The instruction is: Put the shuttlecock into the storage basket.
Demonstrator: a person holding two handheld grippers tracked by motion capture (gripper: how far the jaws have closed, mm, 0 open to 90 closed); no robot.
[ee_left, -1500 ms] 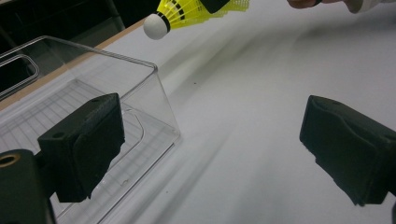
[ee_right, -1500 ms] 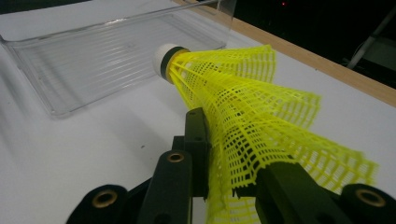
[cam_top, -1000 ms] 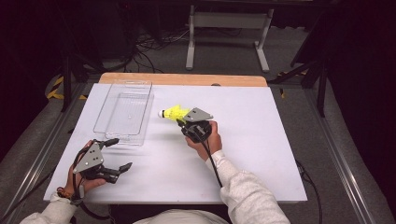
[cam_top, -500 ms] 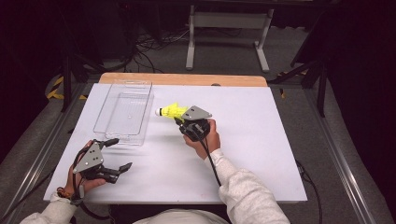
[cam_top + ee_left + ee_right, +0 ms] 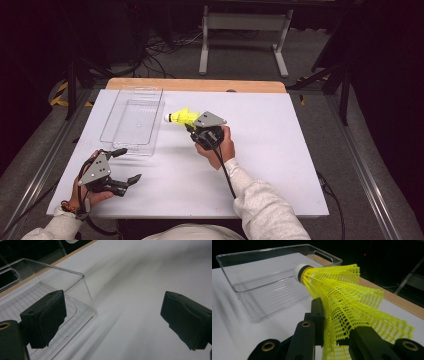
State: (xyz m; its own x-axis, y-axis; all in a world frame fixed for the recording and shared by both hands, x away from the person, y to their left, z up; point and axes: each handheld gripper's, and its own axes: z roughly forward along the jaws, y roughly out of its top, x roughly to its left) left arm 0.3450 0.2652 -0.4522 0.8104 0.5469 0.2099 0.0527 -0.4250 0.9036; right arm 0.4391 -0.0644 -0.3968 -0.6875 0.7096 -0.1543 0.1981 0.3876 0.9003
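Where the two black jaws of the right gripper (image 5: 192, 124) close on its mesh skirt, the yellow shuttlecock (image 5: 182, 117) is held above the white table (image 5: 280, 150), white cork tip pointing toward the clear plastic tray (image 5: 132, 120). In the right gripper view the shuttlecock (image 5: 342, 297) has its skirt pinched between the jaws, its cork near the long wall of the tray (image 5: 269, 285) but apart from it. The tray lies empty on the table's left far part, a cut-out handle at its far end. The left gripper (image 5: 121, 165) rests low at the table's near left corner, jaws spread wide with nothing between them; its own view shows the tray's near corner (image 5: 85, 290) just beyond one jaw.
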